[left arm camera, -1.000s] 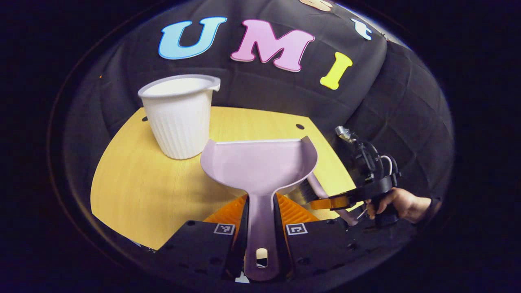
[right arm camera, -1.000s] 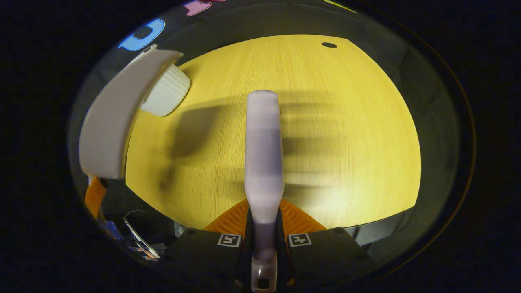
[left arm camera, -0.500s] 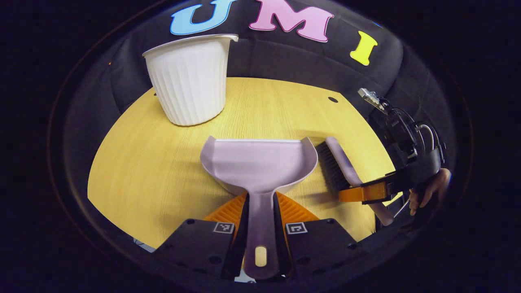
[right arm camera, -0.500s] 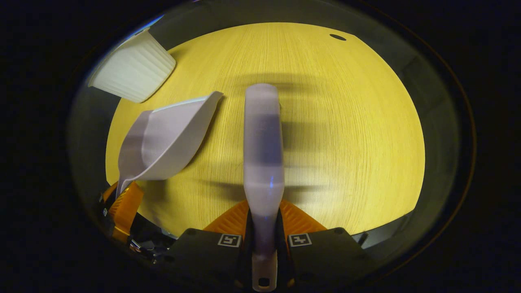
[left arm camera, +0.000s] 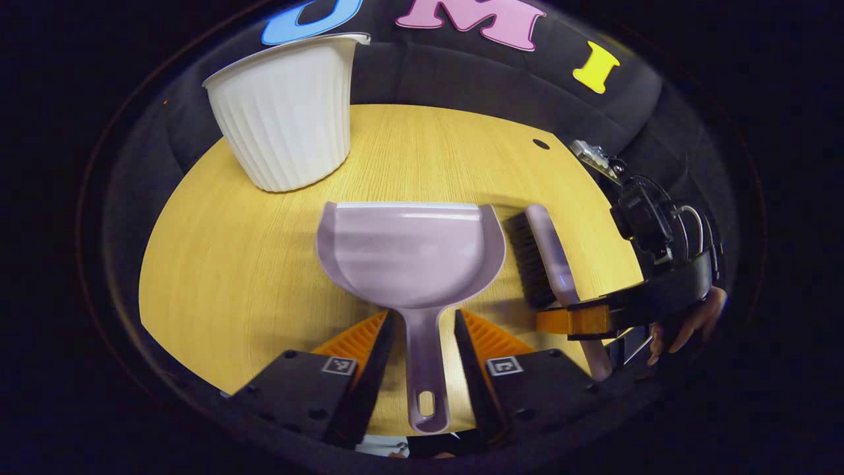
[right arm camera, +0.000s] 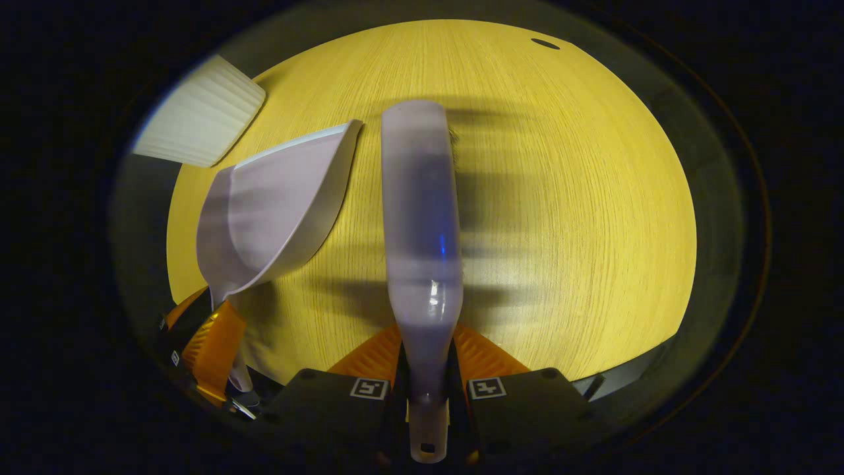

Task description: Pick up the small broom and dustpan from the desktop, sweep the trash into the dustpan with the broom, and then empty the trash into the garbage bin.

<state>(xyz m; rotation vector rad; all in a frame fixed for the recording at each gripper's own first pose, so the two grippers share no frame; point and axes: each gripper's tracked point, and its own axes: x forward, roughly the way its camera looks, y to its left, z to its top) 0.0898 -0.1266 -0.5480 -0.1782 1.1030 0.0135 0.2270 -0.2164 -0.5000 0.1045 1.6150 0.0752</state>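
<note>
Bare bench (right arm camera: pixel 580 198) lies open right of the broom (right arm camera: pixel 419 218); the bin (left arm camera: pixel 280 115) blocks the far left corner.

No legible text on any object.

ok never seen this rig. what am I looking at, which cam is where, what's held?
No robot: a person holds a two-finger claw in each hand, with a fisheye camera riding on each, looking along its fingers. In the left gripper view, the left claw has its orange fingers apart on either side of the handle of the lilac plastic dustpan, which lies on the yellow wooden desktop. The white ribbed plastic bin stands behind it. At the right of that view a hand holds the other claw. In the right gripper view, the right claw is closed on the handle of the lilac small broom.
</note>
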